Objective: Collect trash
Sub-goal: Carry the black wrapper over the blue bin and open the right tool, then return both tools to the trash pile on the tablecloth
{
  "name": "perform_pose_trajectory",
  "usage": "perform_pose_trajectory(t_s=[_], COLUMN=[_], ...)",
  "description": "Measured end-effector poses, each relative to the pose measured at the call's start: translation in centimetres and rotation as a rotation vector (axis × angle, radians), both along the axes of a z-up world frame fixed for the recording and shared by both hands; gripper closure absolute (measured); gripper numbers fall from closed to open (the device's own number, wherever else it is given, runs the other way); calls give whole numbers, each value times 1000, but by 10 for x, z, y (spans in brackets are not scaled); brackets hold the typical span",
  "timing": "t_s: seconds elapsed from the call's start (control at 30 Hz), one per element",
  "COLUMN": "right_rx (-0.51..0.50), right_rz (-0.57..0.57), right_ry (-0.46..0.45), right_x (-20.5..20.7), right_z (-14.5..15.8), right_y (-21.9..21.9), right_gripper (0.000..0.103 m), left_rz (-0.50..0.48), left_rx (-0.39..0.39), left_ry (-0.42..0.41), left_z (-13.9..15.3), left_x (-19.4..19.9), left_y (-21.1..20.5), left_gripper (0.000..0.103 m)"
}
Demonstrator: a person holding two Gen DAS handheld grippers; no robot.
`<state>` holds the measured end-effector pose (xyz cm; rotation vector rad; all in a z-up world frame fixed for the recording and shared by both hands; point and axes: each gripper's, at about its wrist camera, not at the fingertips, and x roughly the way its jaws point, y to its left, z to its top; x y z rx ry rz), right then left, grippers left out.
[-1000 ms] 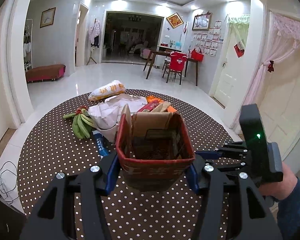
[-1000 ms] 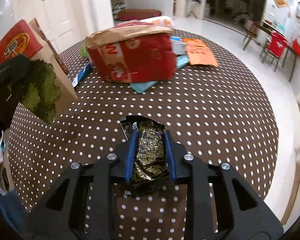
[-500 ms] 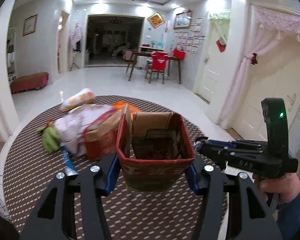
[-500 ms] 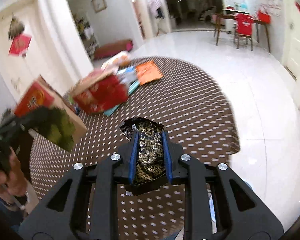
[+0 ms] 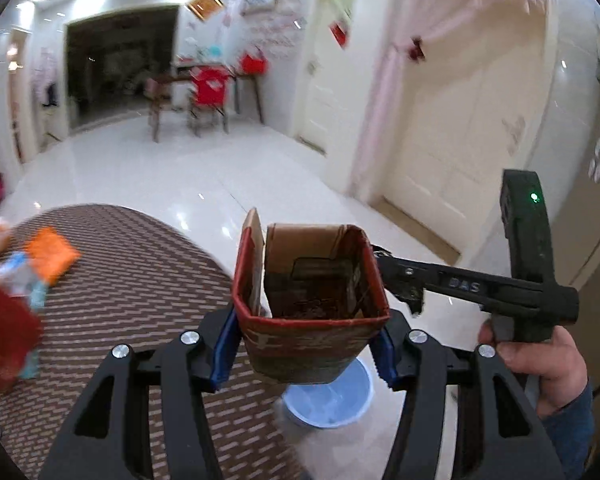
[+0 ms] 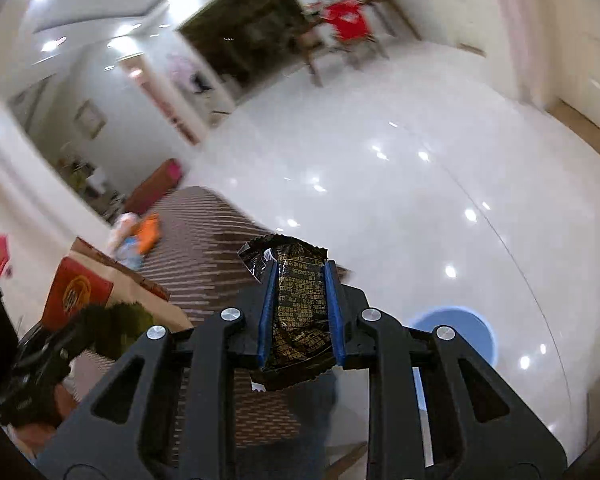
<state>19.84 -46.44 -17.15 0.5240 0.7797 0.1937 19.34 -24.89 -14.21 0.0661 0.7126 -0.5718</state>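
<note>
The left gripper [image 5: 306, 344] clamps an open red carton [image 5: 310, 304] directly above the blue bin [image 5: 328, 400] on the floor. The right gripper [image 6: 300, 316], nearly closed, pinches a black wrapper [image 6: 298, 312] beside the bin. Released off-centre, either could miss the bin.

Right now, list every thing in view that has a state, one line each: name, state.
left gripper: shut on the box, held off the table.
box: upright, top open, flap raised.
right gripper: shut on the wrapper.
wrapper: crumpled, pinched between the blue pads, off the table.
blue bin: on the floor, open, below the box.
table: some litter left at its far edge, blurred.
</note>
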Motion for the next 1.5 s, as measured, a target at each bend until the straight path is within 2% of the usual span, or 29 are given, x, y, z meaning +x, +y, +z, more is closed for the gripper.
perform_pose_trajectory(t_s=[0.23,0.33,0.37,0.4,0.47,0.5,0.67,0.7,0.8,0.97,1.2,1.5], right_rx=[68,106,125,137,172,186,177,170,145,103,25,-40], right_rz=[-97,-122,-136,-140,-161,-183,-223,-229,-245,-277,-285,-233], right_ry=[160,200,222,239,264,268,276,274,258,235,146,-1], right_x=[7,5,6,5,7,4,-9,-13,-24,-33,-42,-52], right_z=[-74,-101,-112,-117,-130,-135,-140,-138,-130,-110,-54,25], right_y=[-59,-78,-85,-89,-101,-108,-123,-125,-125,-117,-83,-19], right_gripper=[80,77,73,60,36,34,19,13,6,6,6,6], left_rz=[-71,-94,-100,-100,-89,-81,-53,-47,-35,-17,14,66], left_rx=[91,131,158,182,221,235,239,232,216,180,105,44], left_ry=[168,228,247,259,265,259,259,251,226,156,73,-29], left_z=[-68,-90,-100,-106,-117,-120,-122,-119,-112,-85,-42,6], left_x=[32,43,47,50,57,62,61,59,52,37,12,-15], left_y=[-77,-101,-111,-118,-128,-132,-129,-125,-123,-101,-66,-12], left_gripper=[48,47,44,42,22,14,12,12,12,9,8,7])
